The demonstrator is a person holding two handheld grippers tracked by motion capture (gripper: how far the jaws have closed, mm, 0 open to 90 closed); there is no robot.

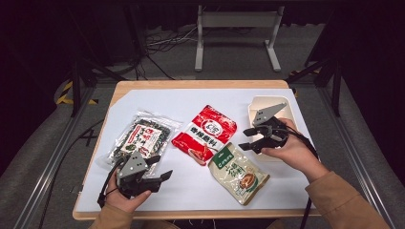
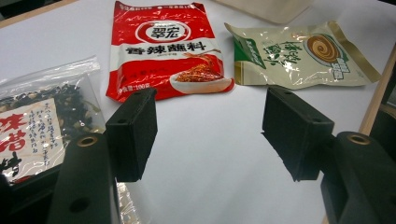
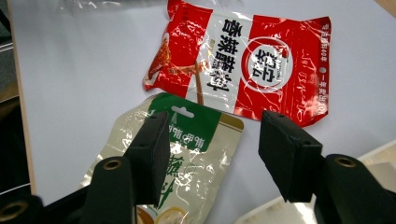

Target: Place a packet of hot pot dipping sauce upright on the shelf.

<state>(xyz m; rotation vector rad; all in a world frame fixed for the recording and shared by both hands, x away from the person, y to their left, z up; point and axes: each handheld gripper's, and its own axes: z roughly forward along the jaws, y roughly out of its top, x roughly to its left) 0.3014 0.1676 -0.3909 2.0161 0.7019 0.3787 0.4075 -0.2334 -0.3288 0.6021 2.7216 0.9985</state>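
Jaws of left gripper [image 1: 160, 168] parted, nothing between them, low at lower left of high view over bare white surface [image 1: 191, 186]. Jaws of right gripper [image 1: 250, 138] likewise parted and empty, at centre right, aimed at top edge of beige-green pouch [image 1: 239, 171], not touching it. From right gripper view, pouch [image 3: 182, 140] directly beyond the pads, hang-hole end nearest. Just past it, red seasoning packet [image 1: 204, 133] flat at centre, corner close against pouch. Dark dried-food bag [image 1: 143, 136] at left, apart from both. Cream tray [image 1: 260, 102] at upper right, partly behind right hand, seemingly empty. Judged: sorting into tray barely begun; all three packets loose on surface, none gripped. Left to do: grasp pouch, carry to tray, then the others.
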